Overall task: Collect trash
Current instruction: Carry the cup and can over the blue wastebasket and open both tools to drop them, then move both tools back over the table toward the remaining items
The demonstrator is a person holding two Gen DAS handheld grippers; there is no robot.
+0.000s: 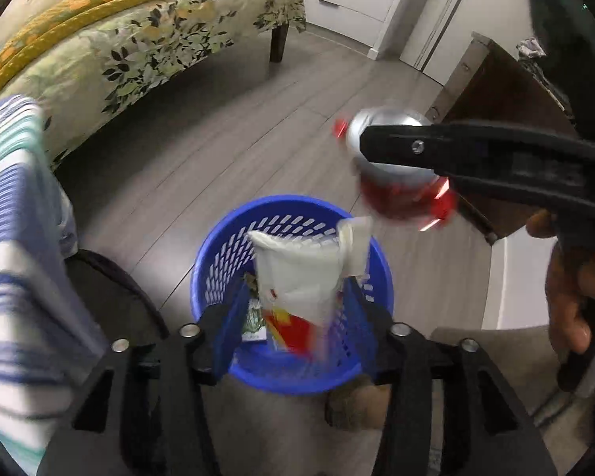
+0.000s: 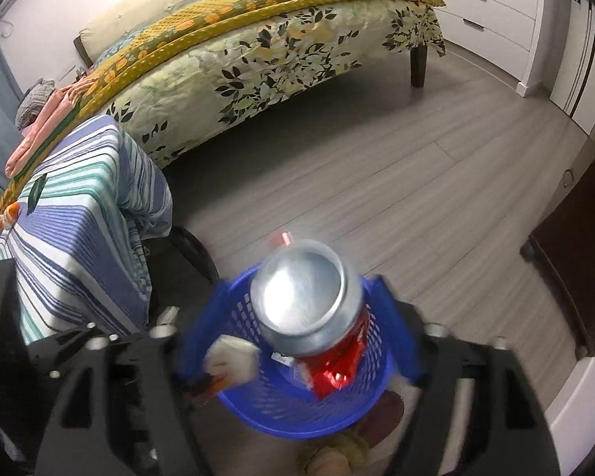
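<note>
Grey plank flooring (image 1: 234, 127) is running from the blue mesh basket (image 1: 218, 261) up to a bed (image 2: 281, 51) draped in a leaf-print cover and a yellow blanket, with white drawers against the far wall. A chair hung with a striped cloth (image 2: 75, 214) is standing just beside the basket.

Directly above the basket, the left gripper (image 1: 291, 309) is pointing steeply down, its blue fingers standing apart – a white wrapper with red and yellow print (image 1: 297, 277) is sitting between them, its lower end blurred, and the pads are not visibly pressing on it. Some scraps are lying on the basket's bottom.

To the right in the left wrist view, the right gripper (image 2: 293, 333) is also hanging over the basket with its fingers spread wide. A crushed red can (image 2: 309, 309) – silver base toward the camera – is sitting between them, clear of both pads and motion-blurred.
</note>
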